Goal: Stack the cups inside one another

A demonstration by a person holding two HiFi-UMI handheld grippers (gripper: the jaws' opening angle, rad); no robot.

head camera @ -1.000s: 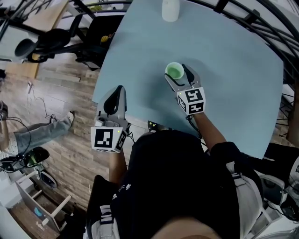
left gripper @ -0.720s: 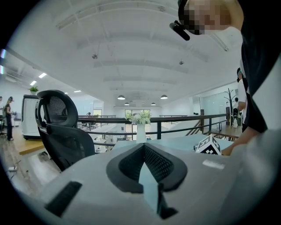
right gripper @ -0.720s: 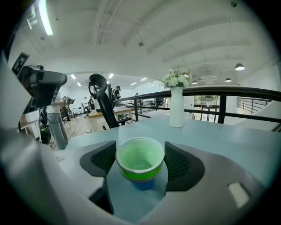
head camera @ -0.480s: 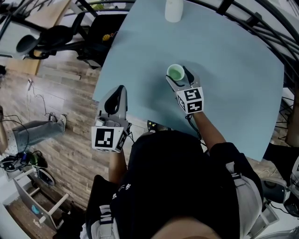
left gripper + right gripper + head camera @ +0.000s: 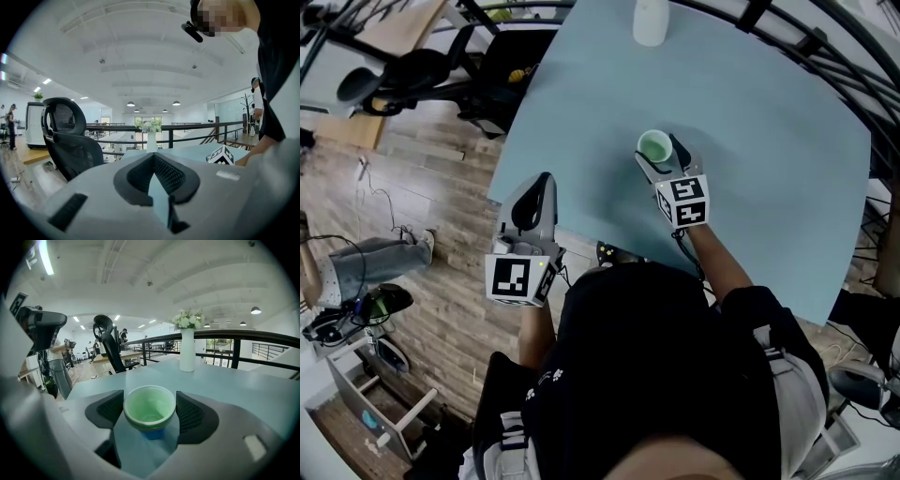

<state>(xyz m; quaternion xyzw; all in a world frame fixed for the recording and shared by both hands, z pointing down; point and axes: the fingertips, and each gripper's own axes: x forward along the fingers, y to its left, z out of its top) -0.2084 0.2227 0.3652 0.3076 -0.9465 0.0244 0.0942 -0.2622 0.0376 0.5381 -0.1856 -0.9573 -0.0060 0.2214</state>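
1. Your right gripper point(image 5: 150, 405) is spread wide. Its black ribbed pads point(image 5: 111, 409) lie against opposite sides of the rim of the pale green plastic cup point(image 5: 149, 416). No gap shows on either side, so I read this as a light hold on the cup, not a hover.
2. The cup is at the lower middle of the right gripper view, and just above centre, slightly right, in the head view. It stands upright, mouth up, nested in a blue plastic cup point(image 5: 153, 433); only that cup's base shows beneath it. I cannot tell whether that base rests on the table or hangs just off it.
3. Expect the pair to be very light, thin-walled and springy.
   - A hard squeeze would likely push the rim oval.
   - The smooth tapered sides could slide out of the pads.
   - Grip just under the rolled lip, on opposite sides, where the wall should be stiffest.
   - Only friction may hold the blue cup, so lift gently.
4. Your left gripper point(image 5: 153, 161) has its jaws together with nothing between them. It is at the lower left of the head view, by the table's near edge and well apart from the cups.
5. Further out is the bare pale blue tabletop point(image 5: 769, 169). A white vase of white flowers point(image 5: 187, 350) stands at the upper middle of the frame, well apart.
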